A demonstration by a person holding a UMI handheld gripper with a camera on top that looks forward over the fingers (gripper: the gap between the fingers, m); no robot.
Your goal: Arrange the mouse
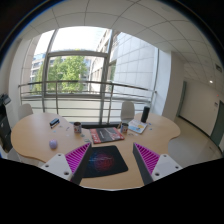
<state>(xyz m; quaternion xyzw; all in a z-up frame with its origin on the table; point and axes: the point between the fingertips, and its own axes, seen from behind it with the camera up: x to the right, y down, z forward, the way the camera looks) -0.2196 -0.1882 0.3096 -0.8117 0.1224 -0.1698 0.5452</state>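
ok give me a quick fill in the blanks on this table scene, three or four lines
1. The tongs are ___, gripping nothing.
2. The dark mouse pad lies ___ the two fingers, on the wooden table.
3. The small pale mouse sits on the table, off to the ___ of the mouse pad.
4. Beyond the table, green trees show through a large ___.

Missing words: open; between; left; window
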